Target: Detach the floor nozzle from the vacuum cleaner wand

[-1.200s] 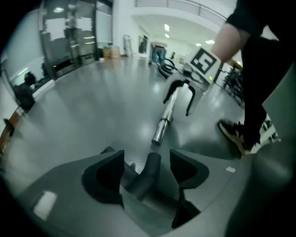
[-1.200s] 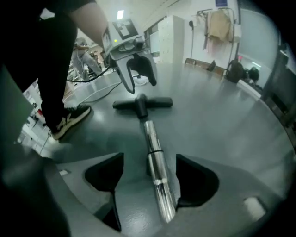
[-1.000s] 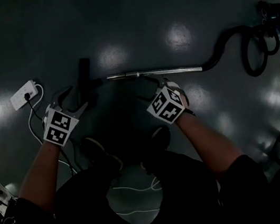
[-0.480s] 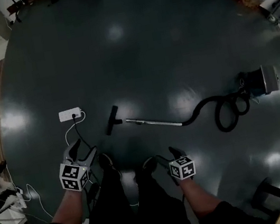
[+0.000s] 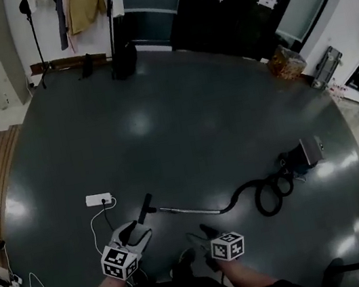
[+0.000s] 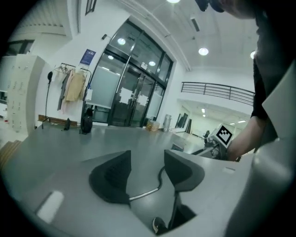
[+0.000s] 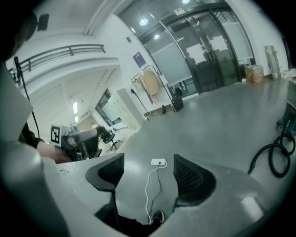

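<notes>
Floor nozzle (image 5: 146,208) flat on the dark floor (image 5: 183,125), just beside the tip of the wand (image 5: 190,210). Left gripper (image 5: 136,231) held well clear above, jaws closing on nothing. Right gripper (image 5: 205,232) likewise clear, jaws apart, empty.

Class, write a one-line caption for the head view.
Seen from above: floor nozzle at the end of the wand, hose curling to the vacuum cleaner.

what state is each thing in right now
floor nozzle: on the floor, seemingly detached
wand: lying flat on the floor
hose: looped, joined to wand
power strip: one cord plugged in
left gripper: jaws apart, closing, empty
right gripper: open, empty
</notes>
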{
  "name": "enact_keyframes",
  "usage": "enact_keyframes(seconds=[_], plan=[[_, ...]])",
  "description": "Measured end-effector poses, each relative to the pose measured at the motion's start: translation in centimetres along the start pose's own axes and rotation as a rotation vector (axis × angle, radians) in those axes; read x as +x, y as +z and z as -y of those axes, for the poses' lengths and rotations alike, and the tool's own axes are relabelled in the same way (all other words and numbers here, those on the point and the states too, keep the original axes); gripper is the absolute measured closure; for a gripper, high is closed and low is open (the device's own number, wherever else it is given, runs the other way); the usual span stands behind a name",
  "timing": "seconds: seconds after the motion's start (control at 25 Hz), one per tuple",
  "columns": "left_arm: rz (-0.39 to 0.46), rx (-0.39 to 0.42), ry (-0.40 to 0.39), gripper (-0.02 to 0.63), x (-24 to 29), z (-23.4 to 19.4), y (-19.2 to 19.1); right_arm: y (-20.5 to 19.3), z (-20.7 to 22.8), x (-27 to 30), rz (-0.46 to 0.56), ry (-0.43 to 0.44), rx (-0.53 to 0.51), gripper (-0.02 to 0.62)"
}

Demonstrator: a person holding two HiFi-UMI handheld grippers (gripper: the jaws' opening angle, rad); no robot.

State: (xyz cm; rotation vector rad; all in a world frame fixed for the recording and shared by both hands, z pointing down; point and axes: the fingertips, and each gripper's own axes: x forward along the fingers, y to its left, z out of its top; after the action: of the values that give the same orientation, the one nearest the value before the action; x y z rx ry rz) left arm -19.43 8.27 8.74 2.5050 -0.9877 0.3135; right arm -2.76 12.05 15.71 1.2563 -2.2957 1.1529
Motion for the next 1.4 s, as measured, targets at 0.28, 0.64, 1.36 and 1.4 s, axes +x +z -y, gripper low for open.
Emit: enact_keyframes(seconds=[0.28, 0.64, 1.36, 1.4], plan=[[0.202, 0.066, -0.108, 0.556, -5.4, 5.2, 5.5, 4.8, -11.0, -3.9, 0.183, 0.162, -0.097, 0.407], [0.332, 0.123, -0.127, 0.611, -8.1, 12.1, 10.6, 10.3, -17.9, -10.4, 0.356, 0.358, -0.324, 0.537], [0.258, 0.297, -0.273, 0.611, -3.2, 22.5, 10.2, 8.4, -16.0, -17.2, 0.485, 0.305, -0.519, 0.594], [0.254, 0.300, -0.279, 0.611, -3.2, 22.8, 10.0, 8.2, -16.0, -17.4, 0.488, 0.299, -0.518, 0.594]])
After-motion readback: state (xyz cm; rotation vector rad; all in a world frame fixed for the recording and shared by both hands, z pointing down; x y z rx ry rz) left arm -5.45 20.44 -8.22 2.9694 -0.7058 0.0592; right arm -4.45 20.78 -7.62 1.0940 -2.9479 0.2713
